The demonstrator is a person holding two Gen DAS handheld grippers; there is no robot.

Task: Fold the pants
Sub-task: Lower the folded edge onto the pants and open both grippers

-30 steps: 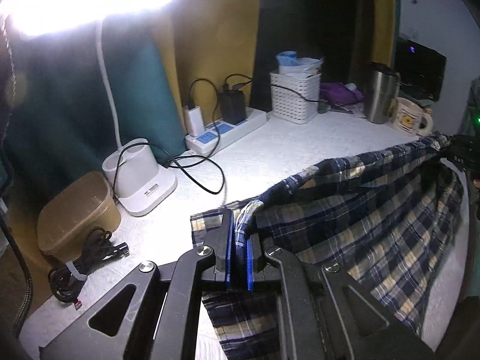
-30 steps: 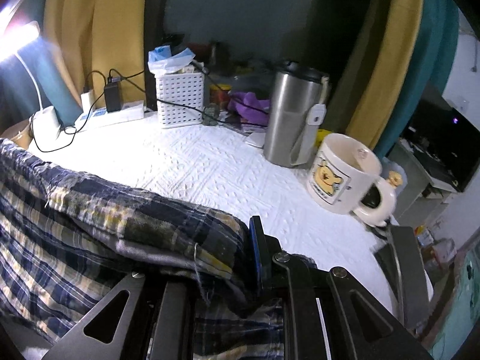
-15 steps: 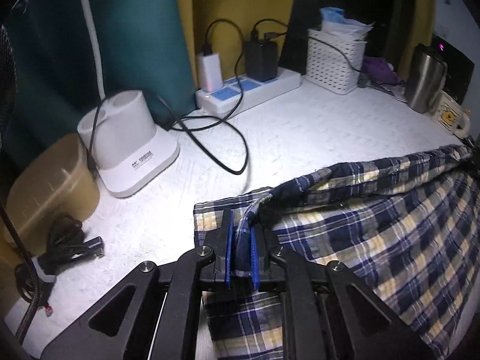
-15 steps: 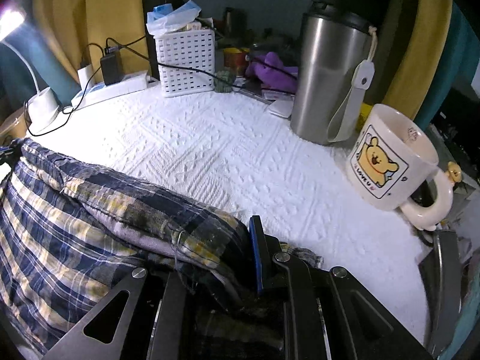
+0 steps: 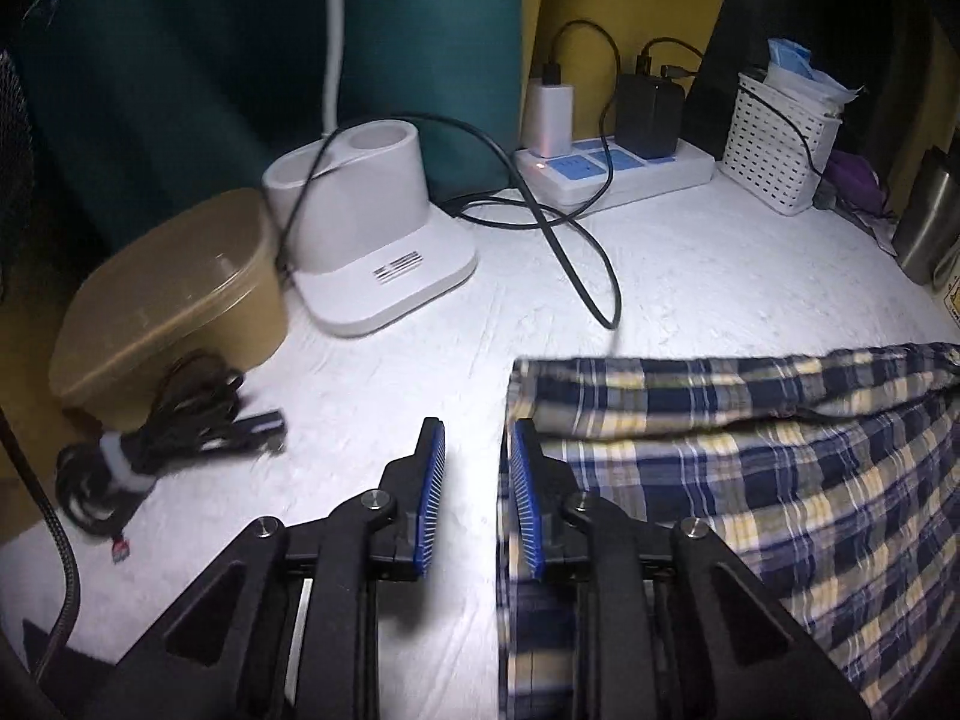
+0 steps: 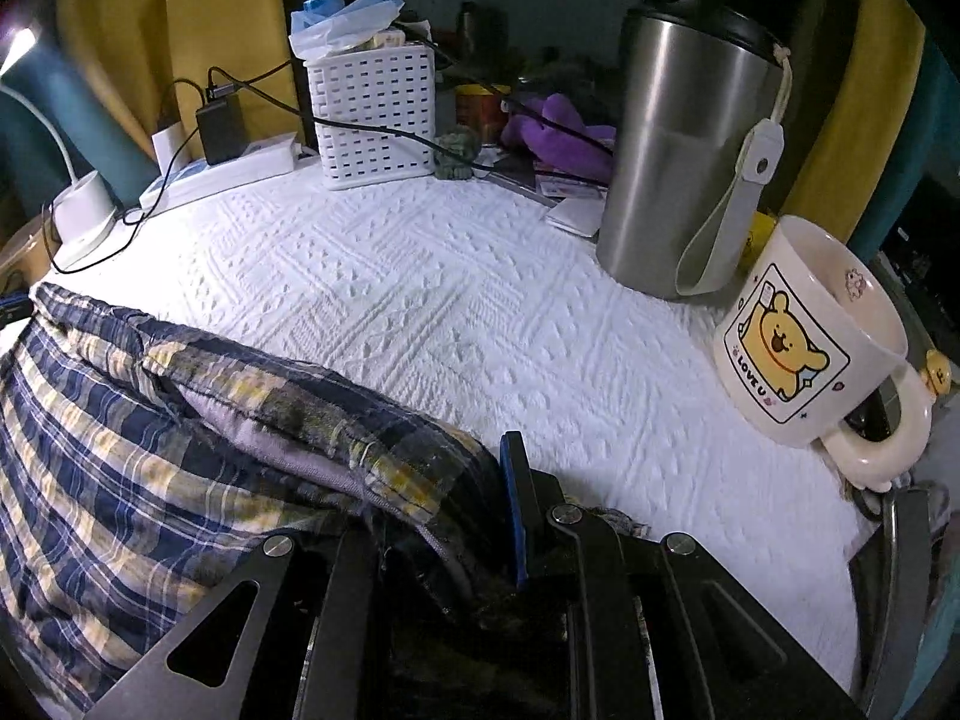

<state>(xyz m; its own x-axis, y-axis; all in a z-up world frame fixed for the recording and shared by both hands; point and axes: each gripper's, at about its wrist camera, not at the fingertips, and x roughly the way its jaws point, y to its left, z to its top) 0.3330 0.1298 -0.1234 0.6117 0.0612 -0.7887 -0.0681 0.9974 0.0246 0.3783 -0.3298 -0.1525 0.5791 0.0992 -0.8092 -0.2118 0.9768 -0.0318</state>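
Note:
The navy and yellow plaid pants [image 5: 750, 468] lie on the white textured tablecloth [image 5: 690, 276]. My left gripper [image 5: 474, 438] is open and empty, its blue pads apart, with the pants' left edge just under its right finger. In the right wrist view the pants [image 6: 150, 438] are bunched, and my right gripper [image 6: 456, 468] is shut on their waistband end. Its left finger is hidden under the cloth.
A white lamp base [image 5: 366, 240], a tan lidded box [image 5: 174, 300] and a coiled black cable [image 5: 150, 438] stand left. A power strip [image 5: 618, 168] and white basket [image 6: 372, 114] are at the back. A steel tumbler [image 6: 684, 150] and bear mug [image 6: 810, 354] stand right.
My left gripper has opened and let go of the pants, which dropped flat onto the table. My right gripper still grips its end and has lowered toward the table.

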